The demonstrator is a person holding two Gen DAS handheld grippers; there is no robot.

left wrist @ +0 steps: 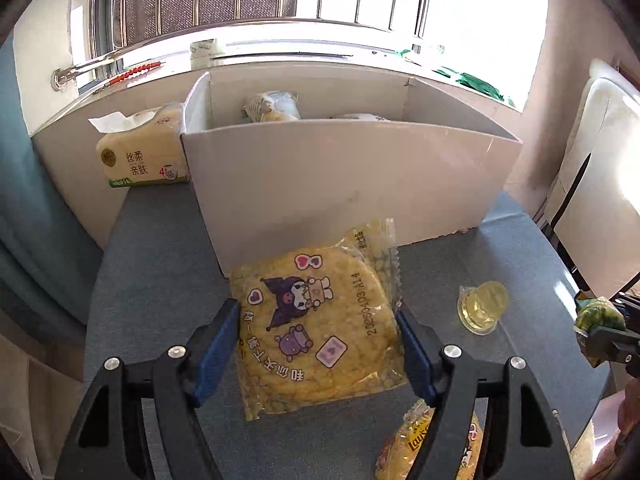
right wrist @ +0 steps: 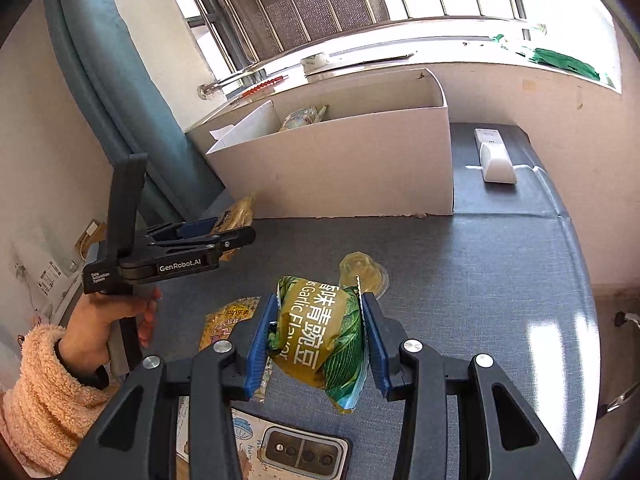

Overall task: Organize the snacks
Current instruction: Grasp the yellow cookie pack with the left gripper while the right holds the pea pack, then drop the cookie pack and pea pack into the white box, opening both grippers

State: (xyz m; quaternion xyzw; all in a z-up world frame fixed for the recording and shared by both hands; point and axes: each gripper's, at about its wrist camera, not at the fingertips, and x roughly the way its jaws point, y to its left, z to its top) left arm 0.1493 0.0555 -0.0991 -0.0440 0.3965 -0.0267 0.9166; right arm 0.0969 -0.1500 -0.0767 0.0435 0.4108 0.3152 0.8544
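Note:
My left gripper (left wrist: 318, 316) is shut on a flat yellow Kuromi cracker pack (left wrist: 316, 328), which it holds just in front of the white cardboard box (left wrist: 344, 176). My right gripper (right wrist: 320, 314) is shut on a green garlic-pea packet (right wrist: 320, 340) and holds it above the grey table. The box also shows in the right wrist view (right wrist: 340, 168) with a snack bag (right wrist: 304, 118) inside. A clear jelly cup (left wrist: 482, 306) lies on the table to the right; it also shows in the right wrist view (right wrist: 362, 270). A yellow snack pack (left wrist: 432, 440) lies under my left gripper's right finger.
A tissue pack (left wrist: 140, 156) stands left of the box. A phone (right wrist: 304, 454) and a yellow snack pack (right wrist: 228, 320) lie near the table's front edge. A white device (right wrist: 496, 158) lies right of the box. The windowsill (right wrist: 520, 68) runs behind.

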